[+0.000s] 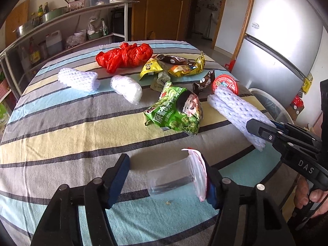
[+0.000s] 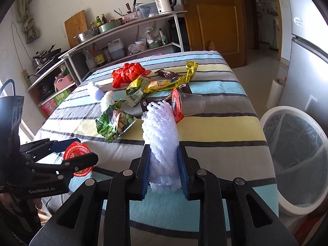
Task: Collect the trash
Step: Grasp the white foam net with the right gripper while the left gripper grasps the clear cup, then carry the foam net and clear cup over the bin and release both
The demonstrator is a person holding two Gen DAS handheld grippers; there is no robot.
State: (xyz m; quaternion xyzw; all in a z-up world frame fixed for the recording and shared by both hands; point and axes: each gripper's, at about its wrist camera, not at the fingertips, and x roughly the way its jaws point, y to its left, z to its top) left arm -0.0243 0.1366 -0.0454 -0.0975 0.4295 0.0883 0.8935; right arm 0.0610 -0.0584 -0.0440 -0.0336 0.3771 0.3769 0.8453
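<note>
Trash lies on a striped tablecloth point(image 1: 61, 123). My left gripper point(image 1: 168, 184) is open around a clear plastic cup point(image 1: 170, 182) with a red-printed lid, lying on its side; the lid touches the right finger. It also shows in the right wrist view point(image 2: 78, 160). My right gripper point(image 2: 164, 172) is shut on a white foam fruit net point(image 2: 160, 135), held above the table; the net shows in the left wrist view too point(image 1: 235, 110). A green snack bag point(image 1: 178, 110), a red plastic bag point(image 1: 125, 56), two more foam nets point(image 1: 79, 79) and wrappers point(image 1: 174, 65) lie beyond.
A white-rimmed bin point(image 2: 297, 160) with a dark liner stands on the floor right of the table. Another lidded clear cup point(image 2: 184, 104) lies on the table. A silver fridge point(image 1: 283, 41) stands at right, metal shelves point(image 1: 61, 26) at the back left.
</note>
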